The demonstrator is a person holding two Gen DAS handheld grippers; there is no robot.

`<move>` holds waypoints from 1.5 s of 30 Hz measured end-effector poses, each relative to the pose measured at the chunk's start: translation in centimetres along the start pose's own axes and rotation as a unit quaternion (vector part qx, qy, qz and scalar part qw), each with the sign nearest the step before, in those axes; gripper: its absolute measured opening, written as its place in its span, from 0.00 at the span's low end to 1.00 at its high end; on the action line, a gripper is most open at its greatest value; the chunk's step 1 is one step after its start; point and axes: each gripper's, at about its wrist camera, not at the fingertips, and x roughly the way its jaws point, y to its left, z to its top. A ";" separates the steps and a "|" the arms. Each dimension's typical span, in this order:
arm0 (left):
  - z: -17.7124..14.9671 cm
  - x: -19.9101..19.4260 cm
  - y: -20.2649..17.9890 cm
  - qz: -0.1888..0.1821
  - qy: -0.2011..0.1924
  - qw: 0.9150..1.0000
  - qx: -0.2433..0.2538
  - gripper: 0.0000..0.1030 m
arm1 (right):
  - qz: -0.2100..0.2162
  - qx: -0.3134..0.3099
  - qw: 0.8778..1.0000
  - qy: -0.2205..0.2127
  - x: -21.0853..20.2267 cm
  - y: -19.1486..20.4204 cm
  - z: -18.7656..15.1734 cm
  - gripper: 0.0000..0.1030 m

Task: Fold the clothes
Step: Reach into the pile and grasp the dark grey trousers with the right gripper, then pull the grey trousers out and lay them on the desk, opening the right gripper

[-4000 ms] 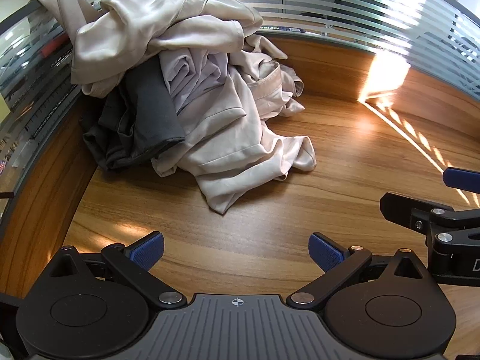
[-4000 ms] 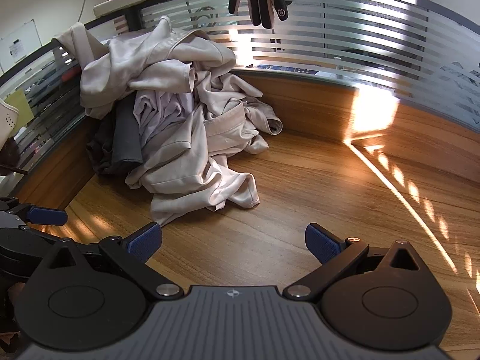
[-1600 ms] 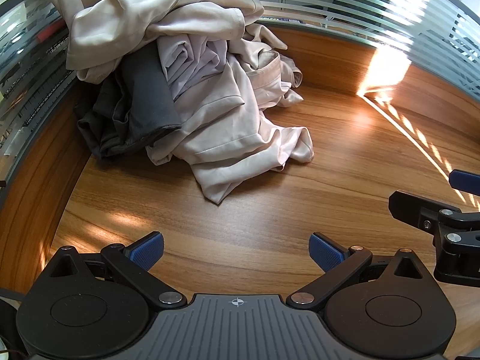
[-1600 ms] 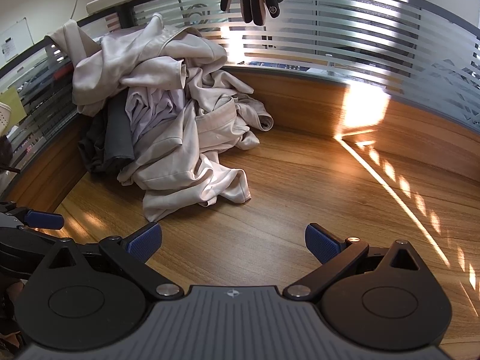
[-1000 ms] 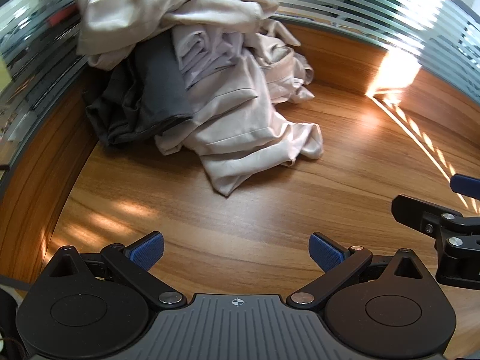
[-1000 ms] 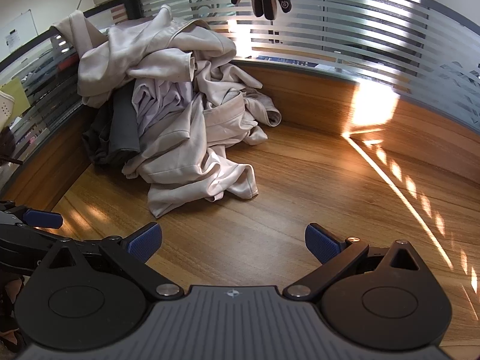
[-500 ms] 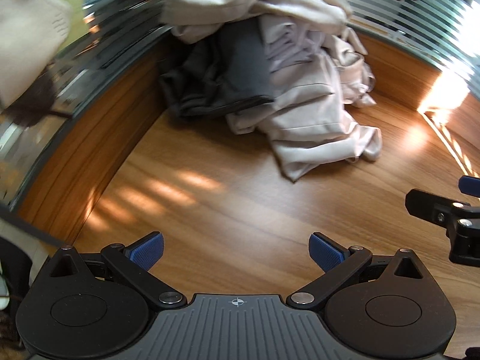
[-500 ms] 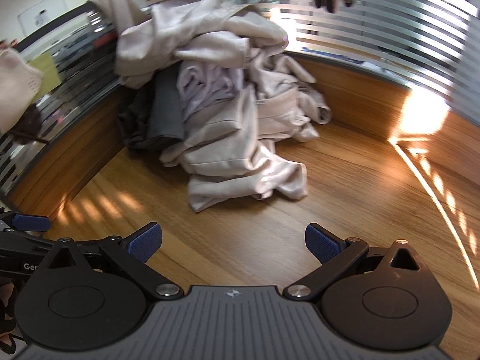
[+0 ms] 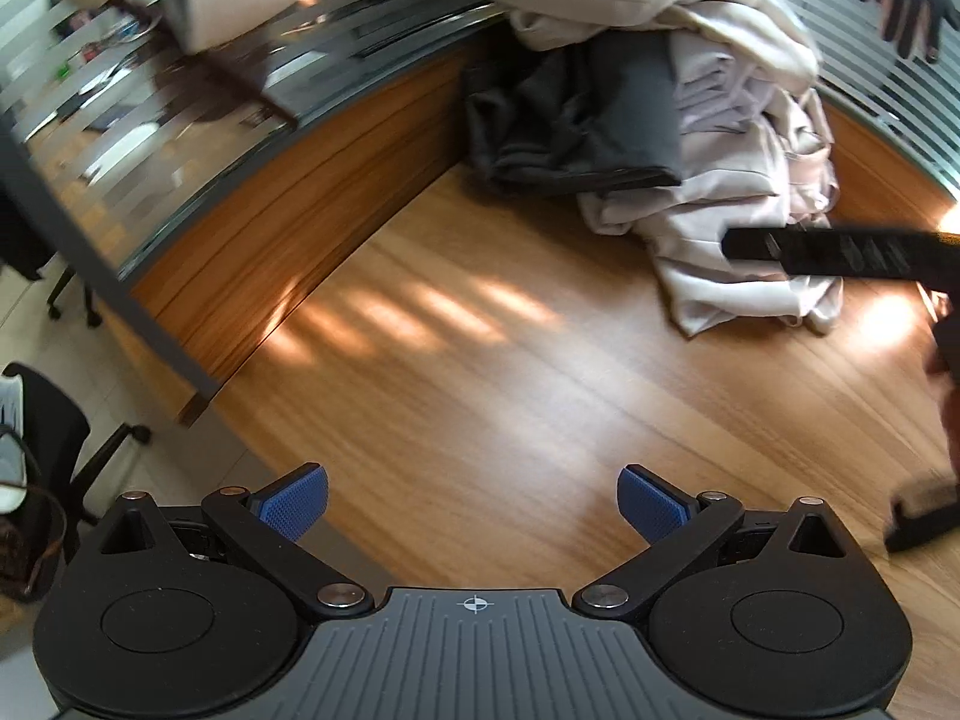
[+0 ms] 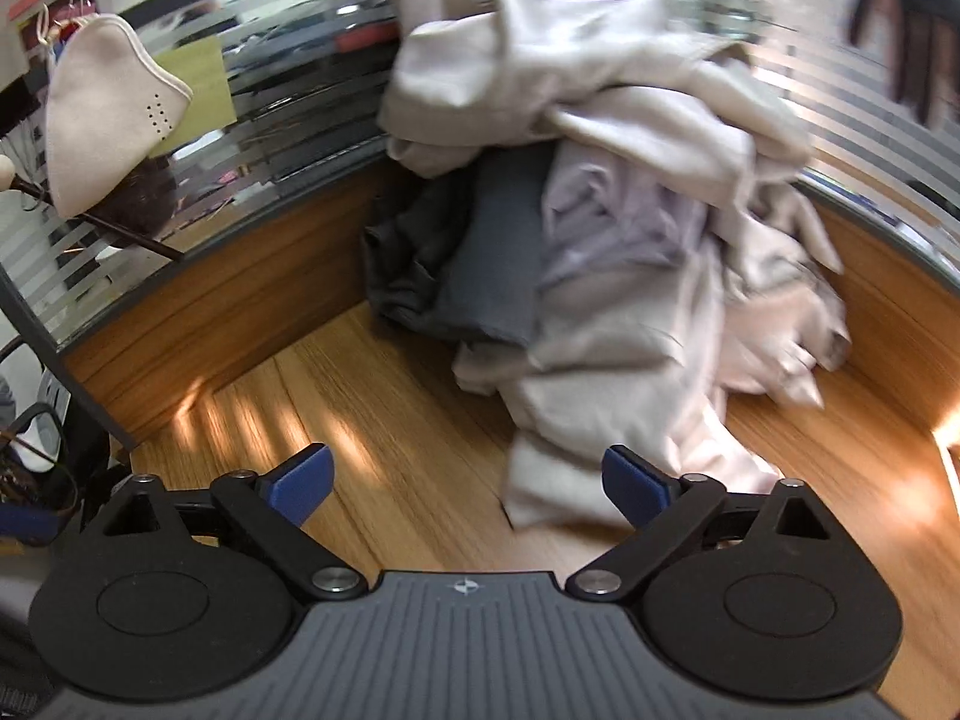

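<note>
A heap of clothes [image 9: 720, 228] lies in the far corner of the wooden desk [image 9: 480, 360]: cream and pale lilac garments over a dark grey one [image 9: 588, 114]. My left gripper [image 9: 474, 504] hangs open above bare wood, well short of the heap. In the right wrist view the heap [image 10: 630, 300] is close, its lowest cream fold just beyond my right gripper [image 10: 468, 480]. Its jaws are closing, wide apart, with only bare wood between the pads. The left wrist view shows that gripper's black finger [image 9: 840, 252], blurred, in front of the heap.
Frosted striped glass partitions [image 10: 252, 138] with wooden skirting wall the desk at the back and left. A black glove [image 9: 906, 6] hangs on the back partition, a beige cap [image 10: 102, 120] on the left one. An office chair [image 9: 54, 438] stands beyond the desk's left edge.
Both grippers have swung left and rolled. The heap has slid to the right of the left view and come nearer in the right view. The right gripper's finger now crosses the heap.
</note>
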 end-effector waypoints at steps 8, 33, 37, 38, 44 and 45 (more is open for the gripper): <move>-1.4 0.3 1.7 0.011 0.015 0.999 -0.030 0.99 | 0.005 -0.027 0.999 0.041 8.2 0.7 5.7 0.86; 0.7 1.6 3.3 0.040 -0.004 0.999 -0.033 0.99 | 0.084 -0.018 0.993 0.085 8.3 0.6 5.7 0.17; 2.2 1.2 2.5 0.030 -0.024 0.999 -0.013 0.99 | 0.108 -0.013 0.989 0.105 5.2 0.7 2.7 0.17; 2.6 1.2 2.2 0.027 -0.029 0.999 -0.007 0.99 | 0.113 -0.012 0.987 0.110 4.4 0.7 1.9 0.17; 4.2 1.0 0.1 0.007 -0.053 0.998 0.030 0.99 | 0.130 0.004 0.981 0.147 -1.1 0.4 -4.0 0.17; 4.3 1.0 -0.2 0.003 -0.055 0.998 0.036 0.99 | 0.130 0.010 0.980 0.153 -2.0 0.0 -5.1 0.17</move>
